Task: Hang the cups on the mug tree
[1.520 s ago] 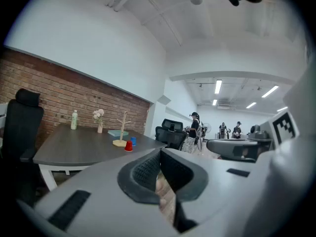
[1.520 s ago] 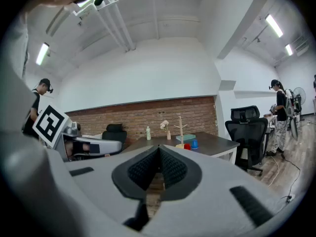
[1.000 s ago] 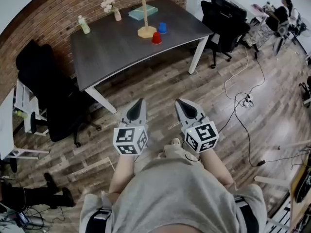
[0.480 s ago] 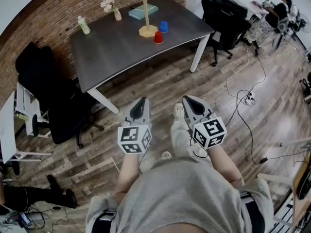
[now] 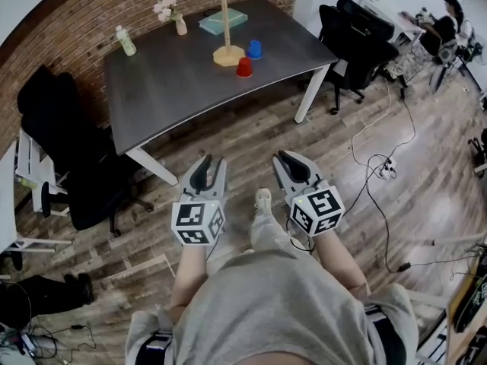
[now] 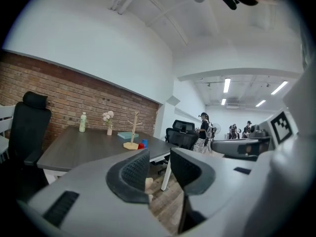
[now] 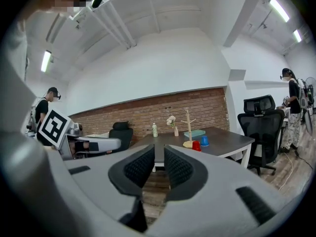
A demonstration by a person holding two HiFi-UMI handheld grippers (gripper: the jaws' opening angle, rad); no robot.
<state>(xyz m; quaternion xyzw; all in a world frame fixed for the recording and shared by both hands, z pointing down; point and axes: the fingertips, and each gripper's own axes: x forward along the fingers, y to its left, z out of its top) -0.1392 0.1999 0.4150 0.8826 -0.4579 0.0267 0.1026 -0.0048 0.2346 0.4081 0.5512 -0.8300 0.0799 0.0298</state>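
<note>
A wooden mug tree (image 5: 226, 36) stands at the far side of the dark table (image 5: 175, 90). A red cup (image 5: 244, 67) and a blue cup (image 5: 254, 49) rest on the tabletop beside its base. Both grippers hang over the wooden floor, well short of the table and pointing toward it. My left gripper (image 5: 207, 169) is open; its jaws have just been opening, with nothing between them. My right gripper (image 5: 288, 162) shows a narrow gap, also just opened and empty. The right gripper view shows the tree (image 7: 188, 127), red cup (image 7: 196, 145) and blue cup (image 7: 204, 141) far ahead.
A bottle (image 5: 125, 40), a flower vase (image 5: 179, 23) and a teal book (image 5: 224, 20) sit at the table's far edge. Black office chairs stand left (image 5: 72, 166) and right (image 5: 358, 40) of the table. Cables (image 5: 377, 162) trail across the floor at right.
Both grippers went from shut to parted, the left more widely. The person has stepped forward, and the view has shifted slightly toward the table.
</note>
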